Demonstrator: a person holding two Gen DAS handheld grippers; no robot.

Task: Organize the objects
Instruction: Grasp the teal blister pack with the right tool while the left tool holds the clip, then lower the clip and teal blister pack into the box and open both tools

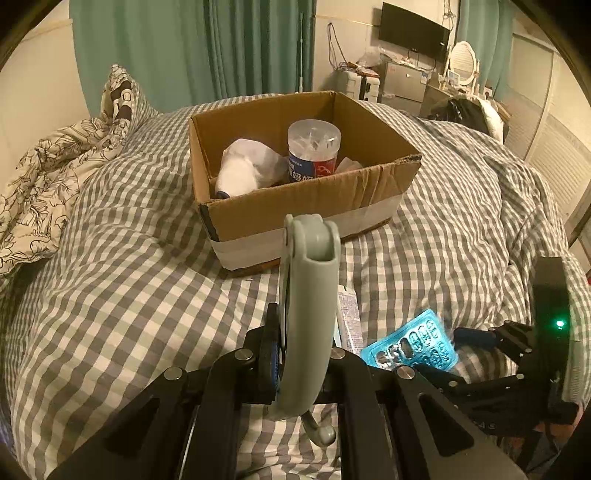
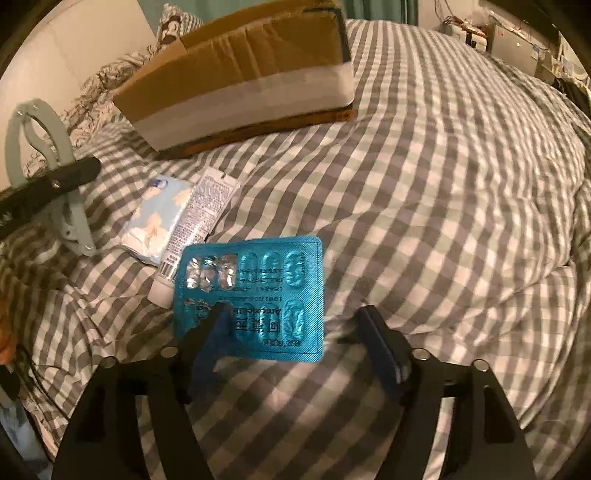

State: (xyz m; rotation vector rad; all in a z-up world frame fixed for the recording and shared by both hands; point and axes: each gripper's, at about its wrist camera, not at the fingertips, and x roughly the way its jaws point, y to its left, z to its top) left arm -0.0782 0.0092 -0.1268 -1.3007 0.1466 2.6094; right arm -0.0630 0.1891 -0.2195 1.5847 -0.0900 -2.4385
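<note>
My left gripper [image 1: 304, 354] is shut on a grey-green clip-like tool [image 1: 308, 295], held upright in front of an open cardboard box [image 1: 295, 210]. The box holds a clear cotton-swab jar [image 1: 314, 151] and a white wrapped bundle [image 1: 243, 166]. My right gripper [image 2: 295, 325] is open, its fingers either side of a blue pill blister pack [image 2: 266, 295] lying on the bedcover; the left fingertip overlaps the pack. The pack also shows in the left wrist view [image 1: 410, 343]. A white tube [image 2: 195, 229] and a blue-patterned tissue pack [image 2: 155, 218] lie beside it.
Everything rests on a grey-checked duvet [image 2: 443, 184] on a bed. A floral pillow [image 1: 55, 166] lies at the left. Teal curtains [image 1: 184, 48], a wall TV [image 1: 413, 29] and cluttered furniture stand beyond the bed.
</note>
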